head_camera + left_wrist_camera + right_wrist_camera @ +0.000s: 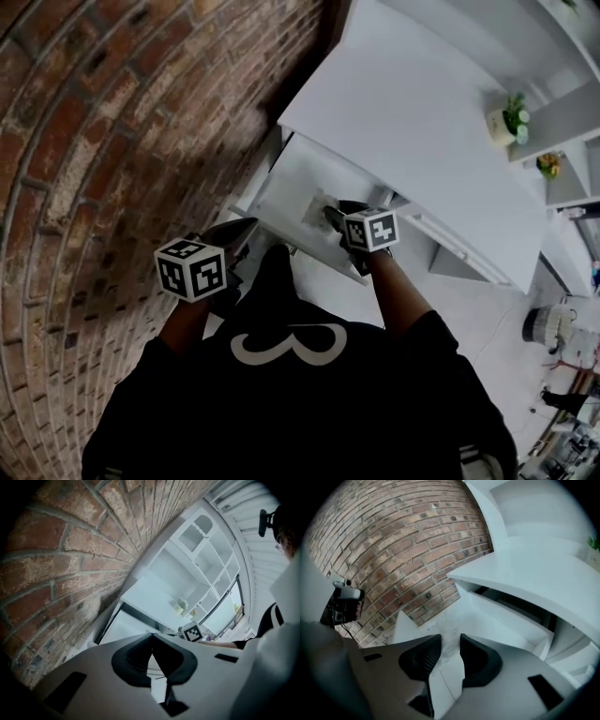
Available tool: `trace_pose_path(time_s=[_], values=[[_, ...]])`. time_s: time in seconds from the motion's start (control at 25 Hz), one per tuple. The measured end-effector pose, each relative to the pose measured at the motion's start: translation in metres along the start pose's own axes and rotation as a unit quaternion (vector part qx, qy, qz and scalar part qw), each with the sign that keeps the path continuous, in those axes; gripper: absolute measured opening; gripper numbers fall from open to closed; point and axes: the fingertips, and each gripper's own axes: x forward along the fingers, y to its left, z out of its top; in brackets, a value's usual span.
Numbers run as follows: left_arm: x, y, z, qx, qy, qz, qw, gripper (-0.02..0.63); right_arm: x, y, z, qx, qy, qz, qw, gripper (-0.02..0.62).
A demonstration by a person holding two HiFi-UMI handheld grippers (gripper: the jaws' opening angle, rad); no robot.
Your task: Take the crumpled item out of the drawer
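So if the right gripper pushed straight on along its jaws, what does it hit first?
The crumpled item, already between the jaws of the right gripper, which seem closed on it. Beyond that, probably the floor of the drawer, though depth is unclear.

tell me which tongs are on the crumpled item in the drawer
The right tongs: closed on the crumpled item inside the open drawer. The left tongs hang shut outside it.

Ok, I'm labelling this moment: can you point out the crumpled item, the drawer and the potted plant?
crumpled item [315, 206], head view, on its wrinkled middle.
drawer [298, 176], head view, on the bare floor of the open drawer.
potted plant [500, 127], head view, on its pale pot.
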Motion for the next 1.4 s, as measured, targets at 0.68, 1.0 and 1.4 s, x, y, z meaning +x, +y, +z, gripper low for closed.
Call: trace_pose_path(time_s=[0.68, 1.0, 1.4], values=[[-0.023, -0.102, 0.015, 0.07, -0.06, -0.052, 0.9944, 0.003, -0.165, 0.054, 0.036, -0.027, -0.152, -0.002, 0.988, 0.132], [-0.044, -0.158, 0.027, 0.114, -0.087, -0.081, 0.9864, 0.003, -0.24, 0.091, 0.055, -0.022, -0.237, 0.042, 0.97, 0.132], [-0.072, -0.202, 0.05, 0.143, -0.127, -0.108, 0.9755, 0.003, -0.289, 0.135, 0.072, -0.063, -0.308, 0.088, 0.945, 0.132]])
